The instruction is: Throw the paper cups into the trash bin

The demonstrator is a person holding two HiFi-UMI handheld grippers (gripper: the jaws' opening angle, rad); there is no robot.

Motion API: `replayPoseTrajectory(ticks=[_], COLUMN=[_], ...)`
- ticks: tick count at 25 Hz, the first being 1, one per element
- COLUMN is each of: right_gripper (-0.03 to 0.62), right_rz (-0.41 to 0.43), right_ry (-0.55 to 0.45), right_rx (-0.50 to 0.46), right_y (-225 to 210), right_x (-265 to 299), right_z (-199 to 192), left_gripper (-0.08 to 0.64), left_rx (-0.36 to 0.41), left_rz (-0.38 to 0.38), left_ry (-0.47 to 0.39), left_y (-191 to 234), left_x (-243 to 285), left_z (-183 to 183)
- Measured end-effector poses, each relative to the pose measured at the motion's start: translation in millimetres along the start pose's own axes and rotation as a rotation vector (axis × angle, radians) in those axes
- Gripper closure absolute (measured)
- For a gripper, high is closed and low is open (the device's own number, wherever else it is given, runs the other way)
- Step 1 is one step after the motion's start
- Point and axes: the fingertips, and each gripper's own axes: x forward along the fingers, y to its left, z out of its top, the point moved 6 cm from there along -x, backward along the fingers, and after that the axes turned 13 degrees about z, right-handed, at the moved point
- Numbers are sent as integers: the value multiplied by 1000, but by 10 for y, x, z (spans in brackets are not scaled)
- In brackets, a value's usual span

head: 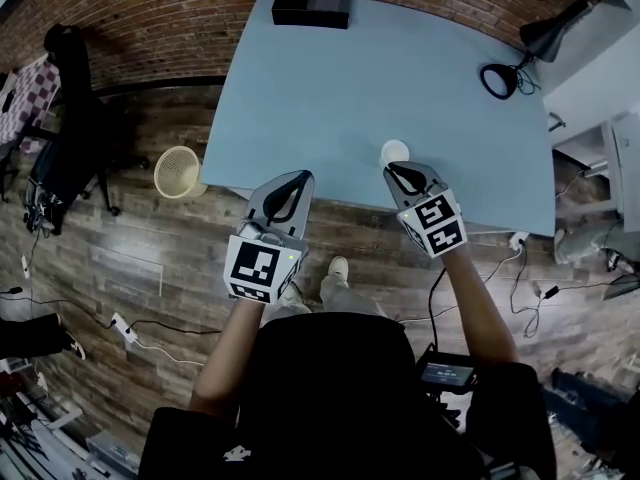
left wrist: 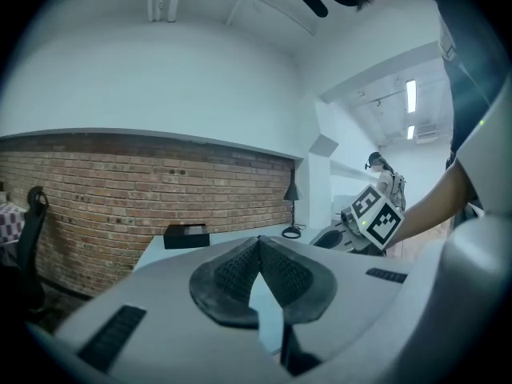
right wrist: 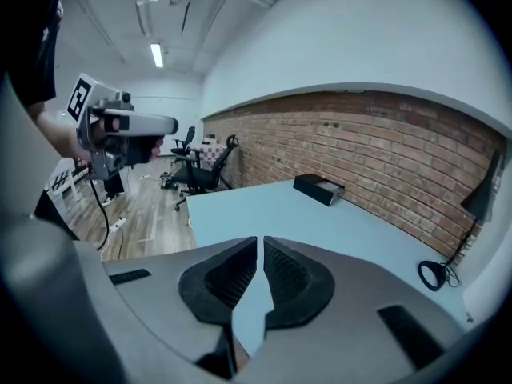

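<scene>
The right gripper (right wrist: 260,238) has its jaws closed tip to tip with nothing between them. Beyond them lies a pale blue bench (right wrist: 272,206) along a brick wall (right wrist: 360,142). A black box (right wrist: 318,189) sits on the bench near the wall, and a black desk lamp (right wrist: 434,274) stands at its right end. The left gripper (right wrist: 164,126) hangs at upper left, over a wooden floor (right wrist: 148,214) with office chairs (right wrist: 200,170) behind.

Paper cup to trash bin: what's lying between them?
In the head view, only bare table lies between the paper cup and the trash bin on the floor; the left gripper hangs just beside that line.
</scene>
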Motion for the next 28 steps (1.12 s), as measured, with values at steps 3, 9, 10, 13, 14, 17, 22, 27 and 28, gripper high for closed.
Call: replayPoseTrajectory(ticks=[3, 9, 10, 13, 14, 17, 22, 27, 28], right_gripper=[576, 466, 452, 425, 423, 423, 423, 447, 468], right_rz=[16, 68, 78, 106, 108, 112, 127, 138, 136], right_ry=[94, 285, 319, 410, 436, 501, 556, 561, 558], right_rx=[-25, -96, -114, -156, -170, -206, -239, -256, -261], right_y=[-163, -384, -411, -472, -490, -551, -596, -595, -603], right_x=[112, 390, 451, 613, 658, 769, 860, 864, 862], right_z=[-192, -478, -522, -657, -702, -807, -935, -956, -945], left_gripper=[560, 560, 560, 560, 560, 560, 560, 560, 560], left_rx=[0, -9, -10, 4, 6, -1, -3, -6, -7], left_rz=[26, 79, 88, 102, 107, 126, 154, 165, 166], left_ry=[16, 41, 46, 70, 78, 77, 84, 93, 91], left_y=[6, 54, 64, 75, 76, 99, 145, 151, 149], left_x=[20, 77, 89, 101, 103, 118, 130, 152, 165], left_z=[-49, -105, -115, -190, -210, -198, -223, -251, -240])
